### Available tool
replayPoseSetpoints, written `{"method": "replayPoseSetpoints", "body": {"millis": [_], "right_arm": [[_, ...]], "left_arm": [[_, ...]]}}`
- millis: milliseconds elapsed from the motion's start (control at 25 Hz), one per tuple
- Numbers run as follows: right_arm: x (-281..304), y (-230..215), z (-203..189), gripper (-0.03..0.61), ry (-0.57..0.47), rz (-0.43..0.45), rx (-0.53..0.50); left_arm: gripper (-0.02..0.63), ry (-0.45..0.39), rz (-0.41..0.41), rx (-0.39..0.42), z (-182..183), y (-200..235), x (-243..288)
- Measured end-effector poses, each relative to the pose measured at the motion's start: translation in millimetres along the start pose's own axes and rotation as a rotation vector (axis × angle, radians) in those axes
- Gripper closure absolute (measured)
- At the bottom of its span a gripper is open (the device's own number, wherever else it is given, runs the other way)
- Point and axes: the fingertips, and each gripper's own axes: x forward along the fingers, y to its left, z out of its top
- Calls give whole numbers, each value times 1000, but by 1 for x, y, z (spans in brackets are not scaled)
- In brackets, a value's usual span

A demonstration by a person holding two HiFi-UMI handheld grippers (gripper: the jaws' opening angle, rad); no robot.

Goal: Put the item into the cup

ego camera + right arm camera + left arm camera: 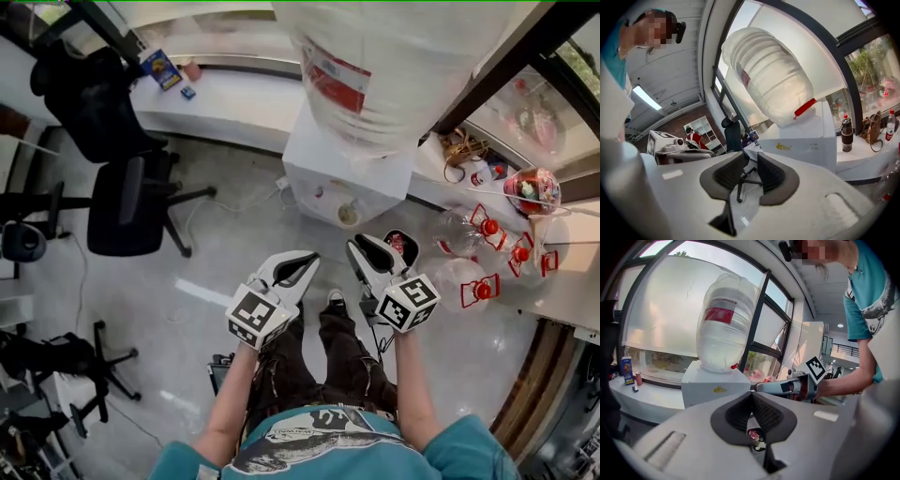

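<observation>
Left tool (751, 395) closed, right tool (753, 160) open and empty

Floor (187, 300): pale grey and glossy.
Furniture: black office chairs (131, 202) at the left; a white cabinet (323, 169) against the sill.
Windows (656, 319): tall, dark-framed panes above a white sill (234, 108), with daylight coming through.
Far wall (682, 123): seemingly red brick, but the view is distorted.
Light: a ceiling strip lamp (648, 97), lit.

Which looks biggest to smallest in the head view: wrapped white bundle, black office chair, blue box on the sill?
1. wrapped white bundle, cropped by the frame and probably closer to the camera, so inflated
2. black office chair
3. blue box, by far the smallest
</observation>
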Motion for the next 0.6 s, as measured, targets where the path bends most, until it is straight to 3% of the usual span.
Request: {"method": "replayPoseSetpoints", "body": {"millis": [600], "right_arm": [[-71, 29, 22, 494, 2, 144, -72]], "left_arm": [[601, -81, 98, -22, 27, -60, 11]]}}
